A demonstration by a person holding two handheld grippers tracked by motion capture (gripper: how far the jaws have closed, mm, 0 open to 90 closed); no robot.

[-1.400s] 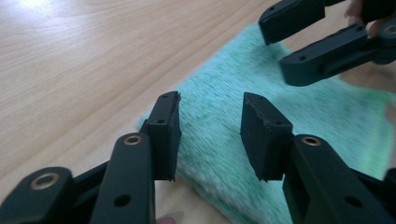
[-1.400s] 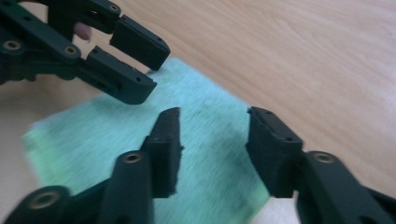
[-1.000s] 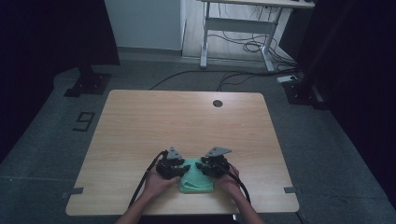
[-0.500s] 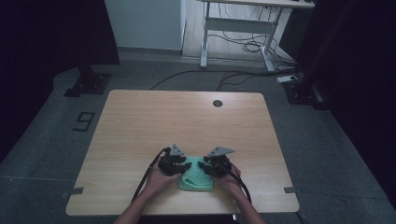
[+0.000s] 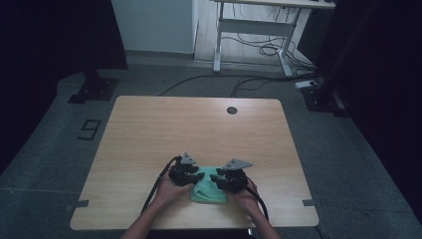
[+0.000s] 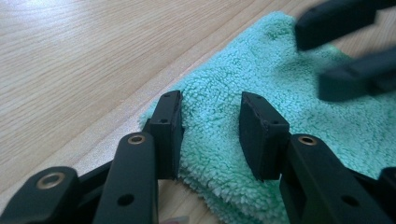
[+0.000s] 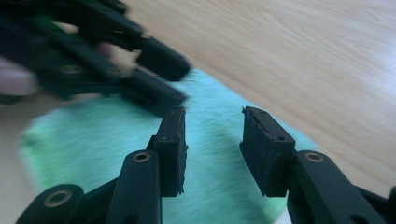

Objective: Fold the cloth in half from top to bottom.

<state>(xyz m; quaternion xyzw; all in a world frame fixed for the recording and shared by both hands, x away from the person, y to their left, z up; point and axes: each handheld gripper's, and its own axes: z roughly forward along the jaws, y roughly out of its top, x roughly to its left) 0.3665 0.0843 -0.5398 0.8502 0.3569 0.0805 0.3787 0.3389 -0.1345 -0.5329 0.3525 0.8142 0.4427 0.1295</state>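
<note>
A fluffy teal cloth (image 5: 209,191) lies folded near the table's front edge, between the person's two hands. My left gripper (image 5: 200,176) comes at it from the left. In the left gripper view the gripper (image 6: 212,126) stands open over a corner of the cloth (image 6: 280,93), with the pile showing in the gap. My right gripper (image 5: 214,179) faces it from the right. In its own view the right gripper (image 7: 212,135) is open above the blurred cloth (image 7: 210,196), its jaws just opening a little with nothing pinched. Each gripper view shows the other gripper (image 6: 310,58) (image 7: 182,83) close ahead.
The wooden table (image 5: 199,129) has a round cable hole (image 5: 231,110) at its back edge. Cables trail from both grippers toward the front edge. Beyond the table stand a white desk frame (image 5: 254,30) and a dark stand base (image 5: 94,89) on the floor.
</note>
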